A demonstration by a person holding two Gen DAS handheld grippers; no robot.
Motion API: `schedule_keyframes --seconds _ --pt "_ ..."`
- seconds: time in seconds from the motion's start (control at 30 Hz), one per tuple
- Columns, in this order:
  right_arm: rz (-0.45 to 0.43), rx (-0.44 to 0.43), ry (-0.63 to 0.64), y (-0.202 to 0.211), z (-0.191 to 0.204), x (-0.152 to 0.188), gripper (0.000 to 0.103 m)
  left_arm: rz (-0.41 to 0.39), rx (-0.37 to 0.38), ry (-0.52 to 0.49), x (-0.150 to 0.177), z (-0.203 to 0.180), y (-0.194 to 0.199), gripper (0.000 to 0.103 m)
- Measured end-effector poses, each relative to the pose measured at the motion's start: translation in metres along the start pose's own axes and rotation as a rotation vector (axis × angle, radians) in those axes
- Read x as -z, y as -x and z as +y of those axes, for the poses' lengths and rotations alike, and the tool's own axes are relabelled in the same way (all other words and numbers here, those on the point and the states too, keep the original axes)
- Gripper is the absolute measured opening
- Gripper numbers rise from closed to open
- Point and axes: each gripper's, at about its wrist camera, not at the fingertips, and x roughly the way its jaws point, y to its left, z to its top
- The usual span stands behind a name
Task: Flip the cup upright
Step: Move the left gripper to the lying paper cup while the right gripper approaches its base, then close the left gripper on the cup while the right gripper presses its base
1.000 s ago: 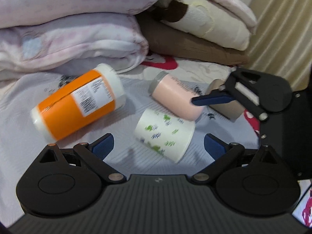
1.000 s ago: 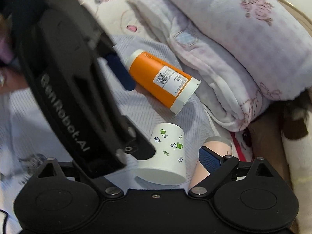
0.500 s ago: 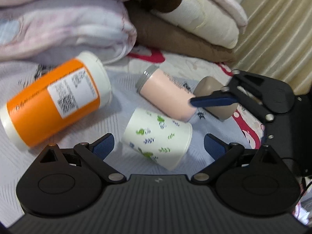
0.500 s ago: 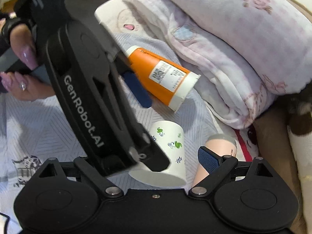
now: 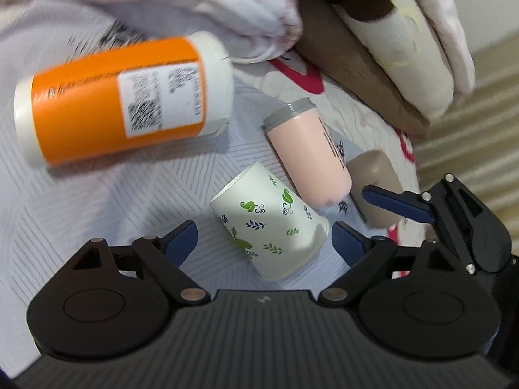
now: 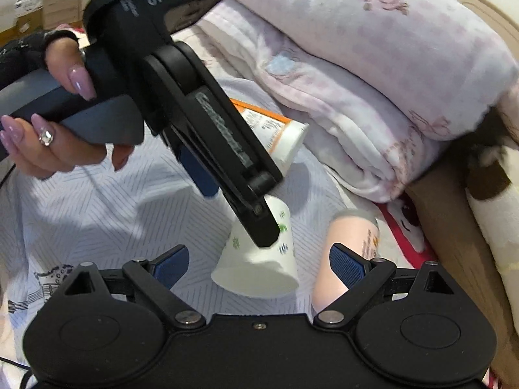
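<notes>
Although both grippers are positioned at the white paper cup printed with green and blue leaf sprigs (image 5: 271,223), the flip has not begun: the cup lies on its side on the pale striped bedsheet (image 5: 97,201), so grasping, rotating and setting down all remain to be done.

Gripper states:
1. The left gripper (image 5: 264,238) has its 2 blue-padded fingers spread apart. The cup sits between them, and neither pad appears to touch it.
2. The right gripper (image 6: 259,261) likewise stands spread, with the cup in the gap ahead of its fingers. No contact is visible.

Cup location: in the left wrist view the cup rests just in front of the left gripper, with its narrow closed base pointing away and up-left and its wide rim toward the camera and lower right. A pink cylindrical bottle with a grey cap (image 5: 308,159) lies just beside it, touching or nearly touching near the rim end. A large orange canister with white ends and a printed label (image 5: 120,97) lies farther off to the left. In the right wrist view, the left gripper's black body (image 6: 207,120) overlaps the cup's upper part.

Cup appearance: the tapered wall looks smooth and uncrushed. The material appears thin, so a firm squeeze would probably deform it.
</notes>
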Motion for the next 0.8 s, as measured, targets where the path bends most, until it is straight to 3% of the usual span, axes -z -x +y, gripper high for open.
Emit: schedule_keyframes --seconds 0.17,0.33,0.57,0.67,0.8 --pt "0.145 -0.156 -0.051 -0.024 -0.032 -0.033 0.095 -0.034 0.032 0.114 0.003 0.009 -0.003 0.079" --pt "0.259 -0.250 -0.160 -0.049 -0.061 -0.042 0.090 -0.068 0.063 0.140 0.006 0.010 -0.005 0.073" --pt "0.304 -0.258 -0.176 -0.071 -0.055 -0.033 0.085 -0.067 0.056 0.135 0.007 0.012 -0.011 0.060" --pt "0.318 -0.246 -0.170 -0.076 -0.051 -0.034 0.074 -0.071 0.065 0.130 0.008 0.012 -0.012 0.054" --pt "0.315 -0.233 -0.189 -0.075 -0.053 -0.033 0.069 -0.070 0.069 0.121 0.009 0.014 -0.010 0.051"
